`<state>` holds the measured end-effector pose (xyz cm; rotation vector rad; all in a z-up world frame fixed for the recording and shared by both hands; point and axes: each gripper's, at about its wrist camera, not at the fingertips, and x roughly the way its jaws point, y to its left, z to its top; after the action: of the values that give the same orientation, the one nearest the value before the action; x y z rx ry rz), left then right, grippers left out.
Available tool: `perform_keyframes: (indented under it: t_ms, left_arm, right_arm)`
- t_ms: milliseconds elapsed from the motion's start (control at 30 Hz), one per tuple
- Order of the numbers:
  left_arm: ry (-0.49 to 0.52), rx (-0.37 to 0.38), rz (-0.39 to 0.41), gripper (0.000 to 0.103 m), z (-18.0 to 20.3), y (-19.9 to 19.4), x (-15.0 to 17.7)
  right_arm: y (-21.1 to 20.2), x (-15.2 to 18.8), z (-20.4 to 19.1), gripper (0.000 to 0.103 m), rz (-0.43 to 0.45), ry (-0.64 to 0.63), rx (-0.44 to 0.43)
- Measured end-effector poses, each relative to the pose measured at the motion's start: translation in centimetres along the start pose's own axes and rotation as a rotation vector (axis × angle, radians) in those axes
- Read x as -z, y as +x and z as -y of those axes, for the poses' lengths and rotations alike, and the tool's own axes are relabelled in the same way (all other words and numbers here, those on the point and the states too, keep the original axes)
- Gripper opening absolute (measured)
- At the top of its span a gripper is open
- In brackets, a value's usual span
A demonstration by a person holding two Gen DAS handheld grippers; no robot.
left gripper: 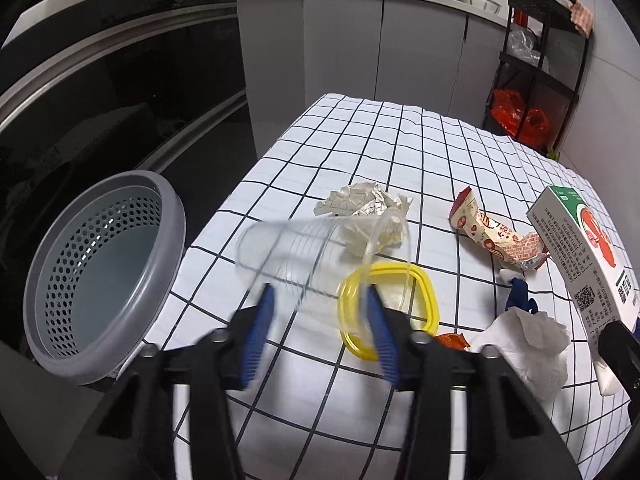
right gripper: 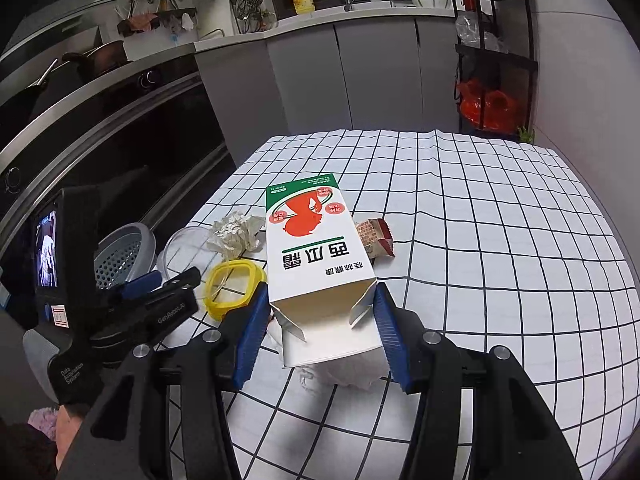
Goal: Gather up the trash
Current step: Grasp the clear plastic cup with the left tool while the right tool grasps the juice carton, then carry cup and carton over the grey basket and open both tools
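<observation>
Trash is all uncollected, the grey basket (left gripper: 104,276) seen empty: a clear cup (left gripper: 316,252) beside it is clamped by the left gripper (left gripper: 320,312), a carton (right gripper: 316,256) farther off by the right gripper (right gripper: 320,320).

On the counter (left gripper: 440,152): one clear cup (left gripper: 304,256), one yellow lid (left gripper: 424,292), one carton (right gripper: 316,256), one crumpled paper (left gripper: 360,200), one white tissue (left gripper: 528,340) and one snack wrapper (left gripper: 496,236) (a second, orange scrap is unclear). One grey basket (left gripper: 100,276).
</observation>
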<state>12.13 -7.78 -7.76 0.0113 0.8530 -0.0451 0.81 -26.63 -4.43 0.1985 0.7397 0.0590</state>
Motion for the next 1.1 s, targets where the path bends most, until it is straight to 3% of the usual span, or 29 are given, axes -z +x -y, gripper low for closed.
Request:
perform_keyframes:
  t_ms: [100, 733, 1100]
  left_arm:
    - [-0.005, 0.014, -0.007, 0.006, -0.6, -0.2, 0.1]
    - [0.054, 0.084, 0.098, 0.005, -4.6, -7.9, 0.0]
    - [0.060, 0.037, 0.155, 0.005, -12.0, -11.2, -1.6]
  right_arm:
    - [-0.2, 0.0, -0.1, 0.051, 0.004, -0.002, -0.004]
    - [-2.4, -0.1, -2.2, 0.051, 0.046, -0.031, -0.033]
    - [-2.0, -0.3, -8.8, 0.051, 0.046, -0.099, -0.078]
